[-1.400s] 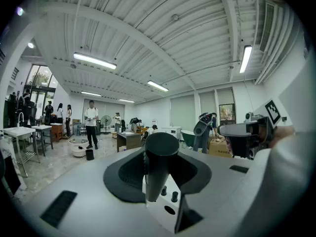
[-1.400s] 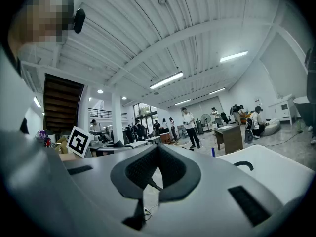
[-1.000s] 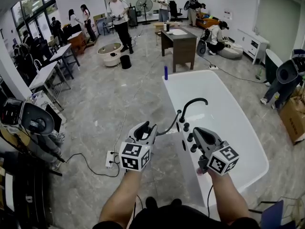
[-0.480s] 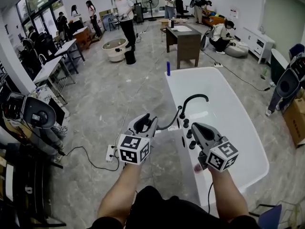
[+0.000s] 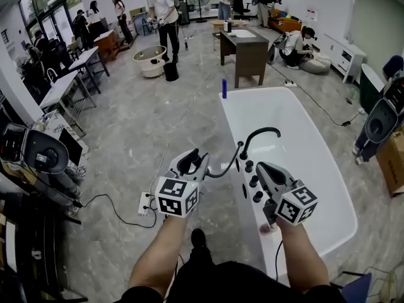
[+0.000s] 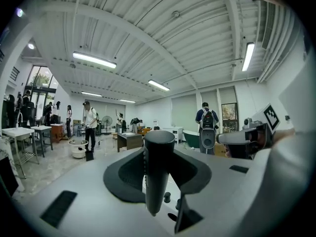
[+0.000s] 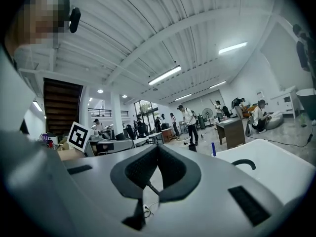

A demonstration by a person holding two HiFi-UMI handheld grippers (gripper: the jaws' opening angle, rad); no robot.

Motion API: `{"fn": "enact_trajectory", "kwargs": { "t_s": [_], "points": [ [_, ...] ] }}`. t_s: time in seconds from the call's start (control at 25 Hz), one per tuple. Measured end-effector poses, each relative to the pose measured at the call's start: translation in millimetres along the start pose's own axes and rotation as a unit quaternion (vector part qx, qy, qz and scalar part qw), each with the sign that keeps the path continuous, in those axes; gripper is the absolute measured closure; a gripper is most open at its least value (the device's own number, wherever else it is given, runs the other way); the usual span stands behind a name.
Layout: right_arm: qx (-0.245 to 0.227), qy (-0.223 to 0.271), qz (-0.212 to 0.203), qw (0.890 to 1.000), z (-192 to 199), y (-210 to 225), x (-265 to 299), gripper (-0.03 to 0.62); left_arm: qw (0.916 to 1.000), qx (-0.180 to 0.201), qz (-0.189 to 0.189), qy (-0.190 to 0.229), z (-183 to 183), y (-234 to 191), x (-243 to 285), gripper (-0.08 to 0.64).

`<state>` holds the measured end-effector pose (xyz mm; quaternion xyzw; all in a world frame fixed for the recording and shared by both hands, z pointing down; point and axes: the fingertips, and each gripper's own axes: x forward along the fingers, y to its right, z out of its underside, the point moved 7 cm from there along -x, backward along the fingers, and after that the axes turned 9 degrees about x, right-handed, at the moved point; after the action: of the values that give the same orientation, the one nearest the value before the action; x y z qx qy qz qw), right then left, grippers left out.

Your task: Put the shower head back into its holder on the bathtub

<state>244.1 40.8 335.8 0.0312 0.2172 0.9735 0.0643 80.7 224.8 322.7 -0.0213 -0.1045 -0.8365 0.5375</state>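
Left gripper (image 5: 190, 161): jaws clamped on the shower head (image 6: 159, 169). In the left gripper view the dark handle stands upright between the two pads, with a pad against each side. The gripper is held out over the floor (image 5: 126, 144), just beside the tub's (image 5: 303, 163) near long rim, so the head is off the tub and in the air.

Hose (image 5: 222, 168): black. It runs from the left gripper in a shallow sag across to the tub rim and meets it near the foot of the spout (image 5: 260, 132).

Spout: black, curved, arching out over the white basin. A row of black knobs (image 5: 254, 182) sits on the rim deck nearer the person. I cannot tell from these views which fitting is the holder.

Right gripper (image 7: 158, 149): pad tips together, with nothing between them. In the head view it is over the rim deck, just beside the knobs and touching none that I can see.

The two grippers are side by side and apart, with the rim edge between them.

Other: a blue bottle (image 5: 223, 88) stands upright on the tub's far corner. A white power strip (image 5: 146, 204) lies on the floor left of the left gripper.
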Motion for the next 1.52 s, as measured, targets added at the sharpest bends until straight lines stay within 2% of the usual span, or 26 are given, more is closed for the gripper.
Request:
{"fn": "enact_trajectory", "kwargs": {
  "t_s": [0.52,0.84,1.2,1.52],
  "points": [
    [0.015,-0.014,0.033,0.999,-5,32,102,0.580,0.9997,0.004,0.022,0.011,7,-96,72,0.423],
    [0.016,-0.018,0.042,0.999,-5,29,167,0.580,0.9991,0.004,0.038,0.021,11,-153,92,0.423],
    [0.015,-0.026,0.039,0.999,-3,21,215,0.580,0.9971,0.012,0.071,0.024,14,-172,112,0.423],
    [0.044,-0.026,0.065,0.997,-4,60,224,0.580,0.9974,0.004,0.071,0.010,21,-190,148,0.423]
  ]
}}
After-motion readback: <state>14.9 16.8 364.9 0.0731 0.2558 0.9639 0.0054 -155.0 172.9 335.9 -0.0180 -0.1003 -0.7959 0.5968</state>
